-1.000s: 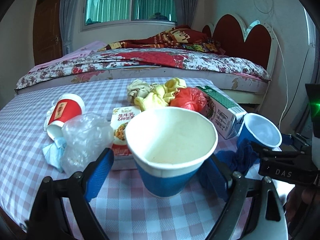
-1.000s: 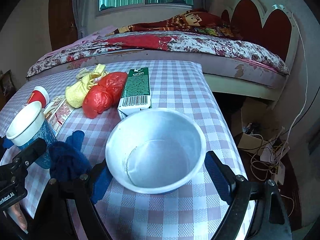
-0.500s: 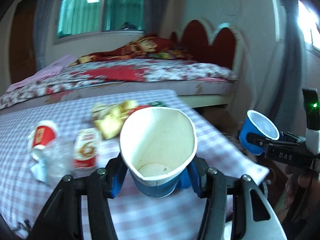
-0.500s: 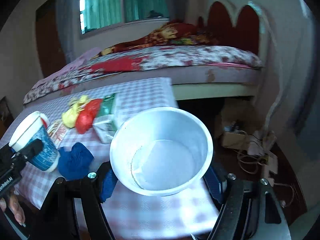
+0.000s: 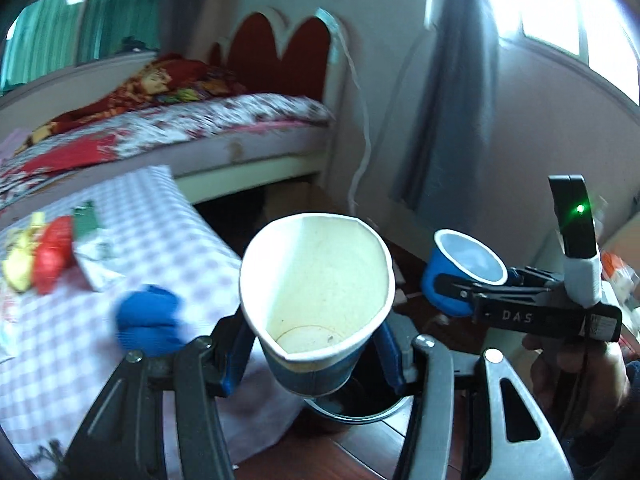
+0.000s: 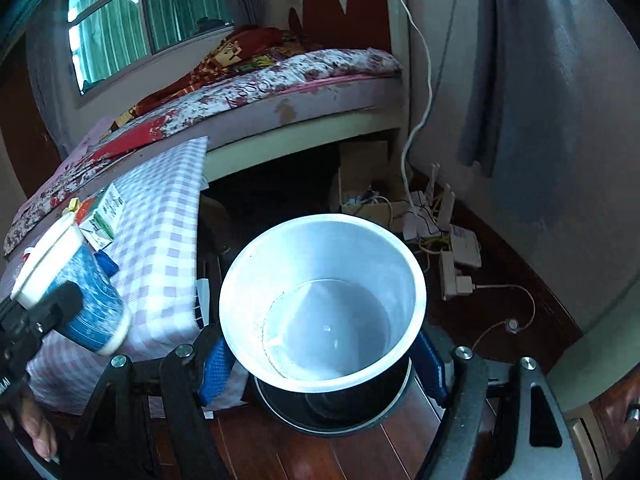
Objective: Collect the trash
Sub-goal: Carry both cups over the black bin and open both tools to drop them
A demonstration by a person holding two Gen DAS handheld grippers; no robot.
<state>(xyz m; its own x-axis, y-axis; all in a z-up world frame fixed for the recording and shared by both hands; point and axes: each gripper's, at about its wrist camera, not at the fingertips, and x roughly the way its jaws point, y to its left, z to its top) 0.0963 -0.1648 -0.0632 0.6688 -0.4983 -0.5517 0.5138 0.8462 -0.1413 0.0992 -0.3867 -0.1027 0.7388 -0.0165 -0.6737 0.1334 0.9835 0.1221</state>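
At the far left of the left wrist view, a yellow wad (image 5: pixel 18 270), a red plastic bag (image 5: pixel 52 260) and a green-and-white carton (image 5: pixel 90 236) lie blurred on the table (image 5: pixel 168 216), which wears a purple-checked cloth. Nearer the camera a crumpled blue cloth (image 5: pixel 148 326) rests on the same cloth near the table's edge. In the middle, the left hand-held gripper (image 5: pixel 314 354) pinches a blue paper cup (image 5: pixel 316 292) with a cream inside, its rim squeezed into an oval between the blue pads. This cup hangs past the table edge, above a dark round bin (image 5: pixel 356 406) standing on the wooden floor (image 5: pixel 360 452). To the right, the right hand-held gripper (image 5: pixel 460 292) holds a smaller blue cup (image 5: pixel 460 272) out over the floor.

In the right wrist view the left gripper's cup (image 6: pixel 76 296) shows at the left beside the table (image 6: pixel 160 240), with the carton (image 6: pixel 104 216) behind it. The right hand-held gripper (image 6: pixel 320 360) is clamped on its white-lined cup (image 6: pixel 320 300), held directly over the bin (image 6: pixel 332 412). Cables and power strips (image 6: pixel 456 256) lie on the floor at right, by the bed (image 6: pixel 280 92).
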